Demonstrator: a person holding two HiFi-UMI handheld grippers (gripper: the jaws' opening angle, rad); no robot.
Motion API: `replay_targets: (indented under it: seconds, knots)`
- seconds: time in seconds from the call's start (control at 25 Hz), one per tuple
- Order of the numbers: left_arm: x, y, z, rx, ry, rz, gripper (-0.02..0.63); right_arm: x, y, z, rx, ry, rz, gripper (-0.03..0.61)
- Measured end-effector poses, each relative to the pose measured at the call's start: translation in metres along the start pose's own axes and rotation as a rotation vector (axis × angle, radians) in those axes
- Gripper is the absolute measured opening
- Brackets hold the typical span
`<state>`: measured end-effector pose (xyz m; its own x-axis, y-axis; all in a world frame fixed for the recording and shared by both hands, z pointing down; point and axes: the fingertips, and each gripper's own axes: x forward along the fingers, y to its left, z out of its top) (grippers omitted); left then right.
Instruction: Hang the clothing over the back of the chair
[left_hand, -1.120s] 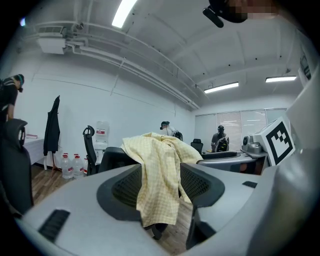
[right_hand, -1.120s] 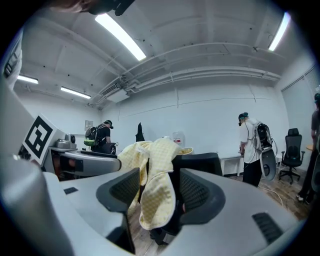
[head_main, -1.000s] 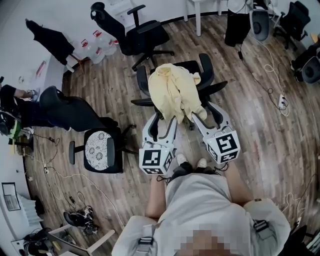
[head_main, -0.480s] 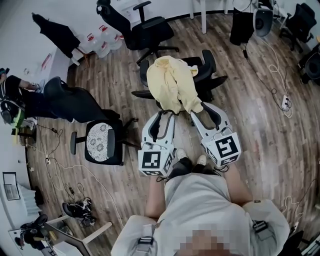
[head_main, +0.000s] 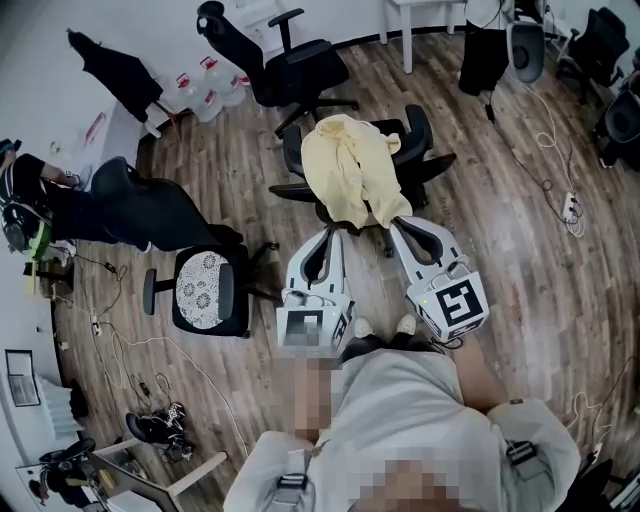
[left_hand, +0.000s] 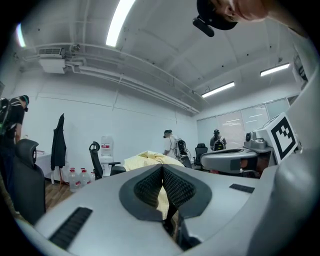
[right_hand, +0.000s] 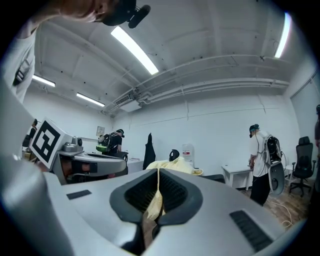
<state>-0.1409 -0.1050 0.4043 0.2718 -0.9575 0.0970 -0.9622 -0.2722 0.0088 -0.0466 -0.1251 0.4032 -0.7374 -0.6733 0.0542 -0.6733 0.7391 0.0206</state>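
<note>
A pale yellow garment (head_main: 350, 175) lies heaped over a black office chair (head_main: 418, 135) in the middle of the head view. Its lower edge hangs toward me. My left gripper (head_main: 334, 233) is shut on the garment's left hem, and yellow cloth shows pinched between its ribbed pads (left_hand: 176, 187). My right gripper (head_main: 394, 221) is shut on the right hem. A thin fold of yellow fabric (right_hand: 156, 200) runs down between its pads (right_hand: 172, 192). Both grippers point almost level at the chair.
A second black office chair (head_main: 300, 65) stands behind, with water bottles (head_main: 205, 90) by the wall. A chair with a patterned seat (head_main: 205, 290) and a chair draped in dark clothing (head_main: 140, 210) stand at left. Cables (head_main: 560, 200) trail across the floor at right. People stand in the background.
Both grippers have gone from open to shut on the garment's lower edge. They have drawn back slightly toward me and risen.
</note>
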Motion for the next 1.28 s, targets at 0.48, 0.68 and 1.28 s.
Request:
replay_targets:
  seconds: [0.48,0.68,1.28]
  knots:
    - [-0.004,0.009,-0.007,-0.018,0.013,-0.085,0.018,0.005,0.015,-0.008,0.026,0.029,-0.022,0.02]
    - [-0.004,0.014,-0.007,-0.018,0.017,-0.095,0.018,0.009,0.019,-0.009,0.026,0.04,-0.032,0.021]
    - [0.004,0.022,-0.013,-0.027,0.027,-0.122,0.018,0.022,0.02,-0.01,0.022,0.044,-0.05,0.021]
